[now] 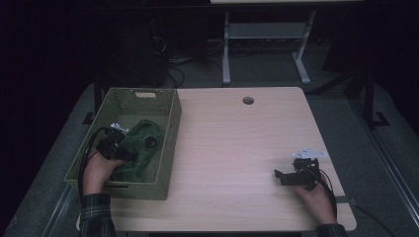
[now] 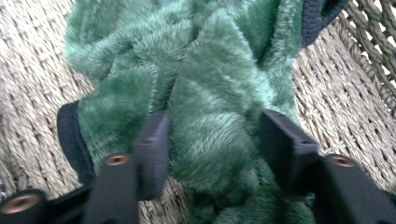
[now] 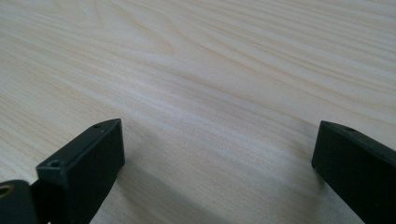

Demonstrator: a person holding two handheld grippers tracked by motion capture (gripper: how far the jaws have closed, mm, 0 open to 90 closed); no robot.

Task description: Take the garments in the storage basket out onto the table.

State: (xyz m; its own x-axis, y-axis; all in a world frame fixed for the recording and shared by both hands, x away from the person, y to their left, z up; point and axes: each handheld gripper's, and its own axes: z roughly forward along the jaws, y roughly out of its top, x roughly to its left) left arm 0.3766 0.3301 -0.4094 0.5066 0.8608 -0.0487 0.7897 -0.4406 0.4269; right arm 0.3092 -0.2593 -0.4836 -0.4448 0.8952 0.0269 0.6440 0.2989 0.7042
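Table (image 1: 237, 148): pale wood top with a round hole (image 1: 248, 100) near its far edge; it carries a basket at the left and the right tool at the near right.
Basket (image 1: 168, 148): green woven, rectangular, on the left part of the table, its left side hanging a little past the table's edge; a slot handle shows in its far wall.
Green garment (image 1: 143, 145): furry green cloth with dark ribbed trim, bunched inside the basket, toward its near and middle part; in the left gripper view it lies on the woven floor of the basket (image 2: 28, 70), with a dark cuff (image 2: 70, 140) at the left and a dark hem at the upper right.
Left hand (image 1: 99, 170): comes in from the near left in a plaid sleeve and reaches down into the basket.
Left tool (image 1: 129, 154): inside the basket, pointing right into the garment; in the left gripper view (image 2: 212, 144) a thick fold of the green garment sits between its two black jaws and both jaws press into the fur, so it is clamped on that fold.
Right hand (image 1: 314, 197): resting at the near right of the table, well apart from the basket.
Right tool (image 1: 277, 176): low over the bare table, pointing left; in the right gripper view (image 3: 217, 149) its jaws stand wide apart over bare wood.
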